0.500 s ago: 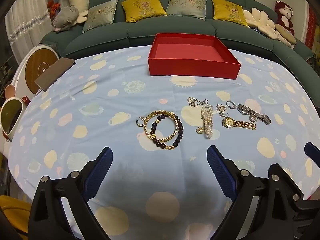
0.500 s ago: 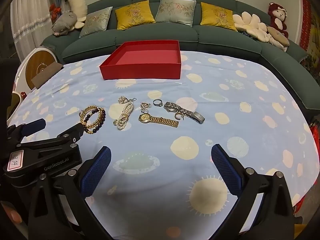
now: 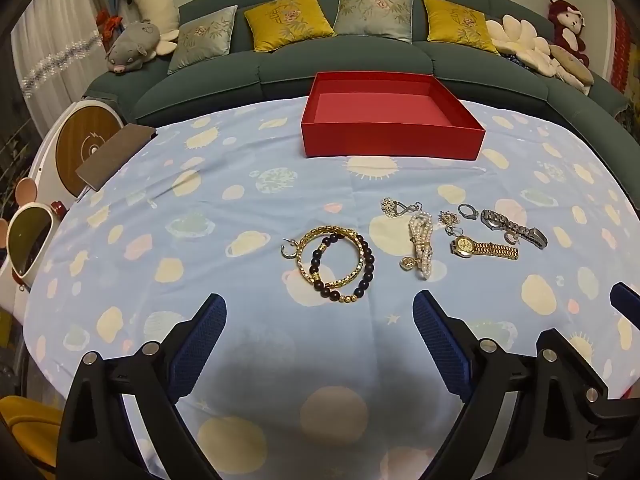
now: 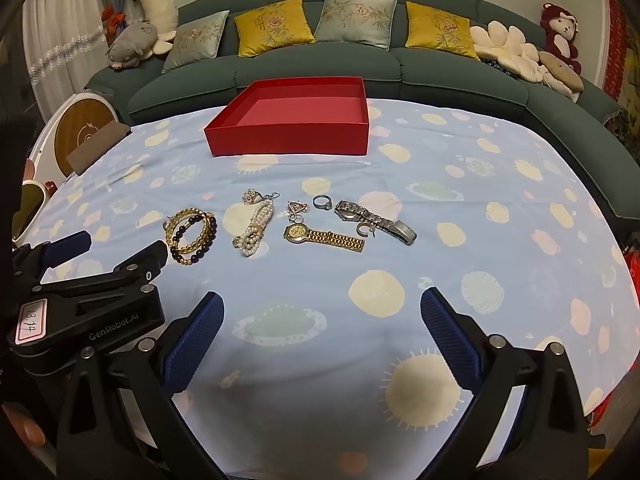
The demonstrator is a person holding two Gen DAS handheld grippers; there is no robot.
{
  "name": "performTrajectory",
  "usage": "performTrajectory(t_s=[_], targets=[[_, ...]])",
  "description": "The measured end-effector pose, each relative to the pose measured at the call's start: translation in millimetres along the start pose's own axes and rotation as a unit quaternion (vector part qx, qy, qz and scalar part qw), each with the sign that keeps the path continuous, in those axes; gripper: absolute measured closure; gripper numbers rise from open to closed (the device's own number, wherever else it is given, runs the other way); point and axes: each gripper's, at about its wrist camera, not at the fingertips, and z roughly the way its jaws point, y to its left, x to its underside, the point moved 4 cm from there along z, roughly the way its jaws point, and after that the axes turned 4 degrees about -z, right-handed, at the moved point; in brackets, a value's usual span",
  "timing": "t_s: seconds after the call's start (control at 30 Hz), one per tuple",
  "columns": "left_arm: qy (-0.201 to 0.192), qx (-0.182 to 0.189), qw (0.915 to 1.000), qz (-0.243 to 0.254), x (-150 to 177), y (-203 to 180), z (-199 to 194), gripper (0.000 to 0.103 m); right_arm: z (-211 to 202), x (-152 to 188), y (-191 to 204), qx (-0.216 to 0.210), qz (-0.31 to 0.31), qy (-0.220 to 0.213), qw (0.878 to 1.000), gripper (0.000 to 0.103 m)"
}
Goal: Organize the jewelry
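An empty red box [image 3: 390,142] [image 4: 288,140] stands at the far side of the blue patterned cloth. In front of it lies a row of jewelry: a gold bangle with a dark bead bracelet [image 3: 338,266] [image 4: 191,234], a pearl bracelet [image 3: 422,242] [image 4: 256,228], a gold watch [image 3: 482,247] [image 4: 324,236], a silver watch [image 3: 514,228] [image 4: 376,222], a ring [image 3: 467,211] [image 4: 322,201] and small brooches. My left gripper [image 3: 320,316] [image 4: 108,246] hangs open just short of the bangle. My right gripper [image 4: 322,312] is open over bare cloth, nearer than the watches.
A green sofa [image 3: 340,56] with cushions and plush toys curves behind the table. A brown flat case [image 3: 114,156] lies at the table's left edge, beside a round white device [image 3: 86,140]. A yellow seat [image 3: 28,428] shows at the lower left.
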Motion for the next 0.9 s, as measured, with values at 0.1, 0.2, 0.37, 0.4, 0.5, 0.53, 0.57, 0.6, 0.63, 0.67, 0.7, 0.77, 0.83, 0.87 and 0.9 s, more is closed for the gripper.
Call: performTrajectory(t_s=[0.1, 0.2, 0.37, 0.4, 0.5, 0.53, 0.57, 0.6, 0.63, 0.67, 0.7, 0.77, 0.83, 0.87, 0.9], targets=[[0.0, -0.001, 1.0, 0.0, 0.5, -1.1, -0.2, 0.012, 2.3, -0.6, -0.3, -0.001, 0.001, 0.003, 1.0, 0.007], [0.0, 0.0, 1.0, 0.0, 0.1, -0.6, -0.1, 0.012, 2.5, -0.5, 0.0, 0.0, 0.001, 0.003, 1.0, 0.007], [0.001, -0.001, 1.0, -0.001, 1.1, -0.6, 0.8, 0.012, 3.7, -0.4, 0.4, 0.001, 0.001, 0.005, 1.0, 0.006], [0.001, -0.001, 1.0, -0.002, 1.7, -0.1, 1.3, 0.012, 4.1, -0.4, 0.6, 0.001, 0.002, 0.006, 1.0, 0.006], [0.001, -0.002, 1.0, -0.003, 2.6, 1.4, 1.6, 0.012, 4.0, -0.6, 1.5, -0.001, 0.002, 0.006, 1.0, 0.006], [0.001, -0.002, 1.0, -0.004, 3.3, 2.1, 1.8, 0.012, 4.1, -0.7, 1.9, 0.0, 0.002, 0.006, 1.0, 0.006], [0.002, -0.002, 1.0, -0.004, 3.5, 3.3, 2.6, 0.012, 4.2, -0.5, 2.4, 0.0, 0.002, 0.006, 1.0, 0.006], [0.002, -0.002, 1.0, -0.005, 3.6, 4.0, 2.5, 0.012, 4.5, -0.4, 2.7, -0.001, 0.002, 0.007, 1.0, 0.006], [0.003, -0.002, 1.0, -0.005, 3.8, 4.8, 2.5, 0.012, 4.8, -0.4, 3.2, -0.002, 0.001, 0.007, 1.0, 0.006], [0.002, -0.002, 1.0, -0.005, 3.7, 4.8, 2.4, 0.012, 5.0, -0.2, 3.7, -0.002, 0.001, 0.008, 1.0, 0.006], [0.002, -0.002, 1.0, -0.004, 3.7, 4.8, 2.4, 0.012, 5.3, -0.1, 4.3, -0.002, 0.001, 0.008, 1.0, 0.006], [0.001, -0.003, 1.0, -0.004, 4.3, 5.6, 2.9, 0.012, 5.3, 0.0, 4.7, -0.002, 0.0, 0.008, 1.0, 0.006], [0.002, -0.003, 1.0, -0.004, 4.2, 5.4, 3.0, 0.012, 5.4, 0.1, 4.9, -0.002, 0.001, 0.008, 1.0, 0.006], [0.002, -0.003, 1.0, -0.004, 4.3, 5.6, 2.9, 0.012, 5.3, 0.1, 4.7, -0.002, 0.001, 0.008, 1.0, 0.006], [0.001, -0.003, 1.0, -0.005, 4.7, 6.1, 2.9, 0.012, 5.3, 0.2, 4.9, -0.002, 0.001, 0.008, 1.0, 0.006]])
